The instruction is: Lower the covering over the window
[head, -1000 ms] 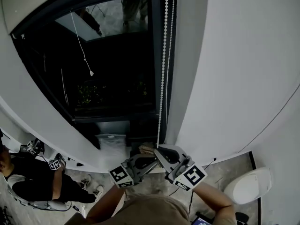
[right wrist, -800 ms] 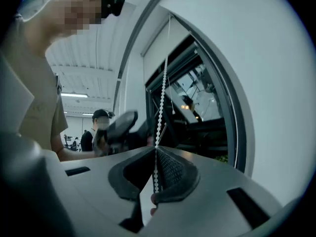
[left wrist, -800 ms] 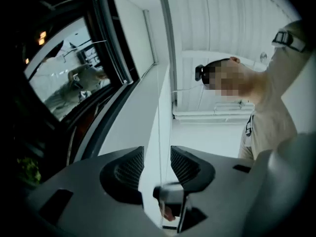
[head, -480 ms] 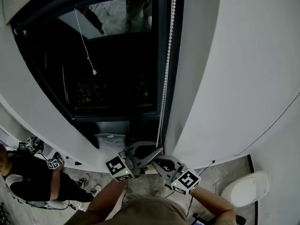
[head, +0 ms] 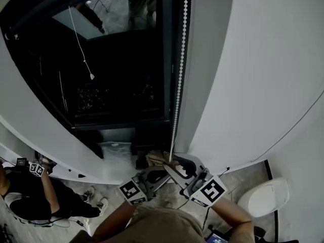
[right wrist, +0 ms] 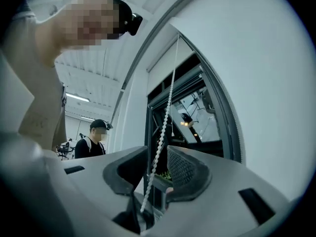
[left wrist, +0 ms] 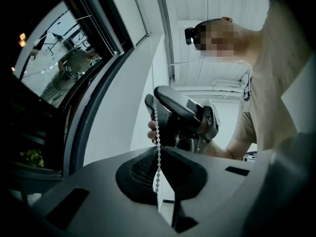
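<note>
A white bead chain (head: 179, 75) hangs down the right edge of the dark window (head: 121, 70). My left gripper (head: 158, 173) is shut on the bead chain (left wrist: 158, 147) near its lower end. In the left gripper view the chain runs up out of the closed left gripper (left wrist: 159, 154) toward the right gripper (left wrist: 178, 116). My right gripper (head: 172, 162) sits just above and behind the left one. Its jaws have just been opening. In the right gripper view the bead chain (right wrist: 163, 127) passes loose through the gap of the right gripper (right wrist: 157, 169), clear of the pads.
A white wall (head: 263, 85) stands right of the window. A thin cord with a tassel (head: 91, 76) hangs in the window. A plastic bag (head: 119, 151) lies at the sill. A person (head: 30, 199) is low at left, a white round object (head: 264, 197) low at right.
Half a second ago the left gripper was higher on the chain and the right lower. Now the left has come down and the right has risen. The right jaws have opened.
</note>
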A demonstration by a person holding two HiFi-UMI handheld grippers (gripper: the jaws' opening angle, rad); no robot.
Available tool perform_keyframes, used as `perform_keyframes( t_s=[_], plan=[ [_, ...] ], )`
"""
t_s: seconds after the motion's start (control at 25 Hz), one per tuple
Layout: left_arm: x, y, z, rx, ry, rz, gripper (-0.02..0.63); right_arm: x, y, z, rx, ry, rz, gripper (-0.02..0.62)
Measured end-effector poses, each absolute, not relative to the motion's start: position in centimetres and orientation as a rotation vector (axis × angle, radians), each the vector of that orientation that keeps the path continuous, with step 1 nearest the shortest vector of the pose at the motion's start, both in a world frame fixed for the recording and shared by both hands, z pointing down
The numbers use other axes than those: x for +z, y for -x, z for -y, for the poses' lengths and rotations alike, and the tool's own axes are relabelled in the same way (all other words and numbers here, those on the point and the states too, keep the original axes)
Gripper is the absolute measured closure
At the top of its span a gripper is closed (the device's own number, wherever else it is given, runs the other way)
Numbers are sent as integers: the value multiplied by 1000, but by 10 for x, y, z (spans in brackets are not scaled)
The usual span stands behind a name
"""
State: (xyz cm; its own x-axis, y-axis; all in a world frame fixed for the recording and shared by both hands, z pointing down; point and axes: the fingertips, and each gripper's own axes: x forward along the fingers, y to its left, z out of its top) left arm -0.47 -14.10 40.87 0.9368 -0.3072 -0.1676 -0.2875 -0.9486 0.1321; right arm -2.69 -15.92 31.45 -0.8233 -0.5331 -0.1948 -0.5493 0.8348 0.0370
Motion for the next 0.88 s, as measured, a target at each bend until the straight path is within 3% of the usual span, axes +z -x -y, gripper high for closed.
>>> perform_keyframes(
  t_s=[0.04, 0.12, 0.24, 0.28, 0.32, 0.36, 0.44, 0.56, 0.64, 0.88],
  plan=[
    [407, 0, 136, -286, -2990, 429, 583, 311, 30, 161, 142, 830, -2841, 489],
    [403, -1, 129, -342, -2982, 356, 583, 310, 36, 164, 122, 816, -2859, 583],
    [398, 23, 132, -499, -2917, 294, 571, 349, 44, 171, 13, 851, -2954, 591],
    [403, 27, 137, -450, -2936, 323, 503, 371, 43, 175, -63, 871, -2979, 592],
    [410, 28, 142, -355, -2974, 362, 478, 389, 39, 179, -154, 885, -2987, 592],
    [415, 26, 145, -278, -2999, 382, 474, 400, 33, 182, -215, 899, -2984, 592],
    [414, 21, 147, -239, -3006, 350, 560, 402, 24, 186, -176, 944, -2979, 592],
    [418, 19, 149, -230, -3033, 303, 562, 402, 17, 190, -148, 979, -2962, 592],
    [413, 30, 160, -334, -2980, 288, 467, 404, 12, 195, -184, 993, -2934, 592],
    [351, 33, 203, -469, -2964, 378, 446, 410, 6, 198, -155, 1032, -2934, 592]
  ],
)
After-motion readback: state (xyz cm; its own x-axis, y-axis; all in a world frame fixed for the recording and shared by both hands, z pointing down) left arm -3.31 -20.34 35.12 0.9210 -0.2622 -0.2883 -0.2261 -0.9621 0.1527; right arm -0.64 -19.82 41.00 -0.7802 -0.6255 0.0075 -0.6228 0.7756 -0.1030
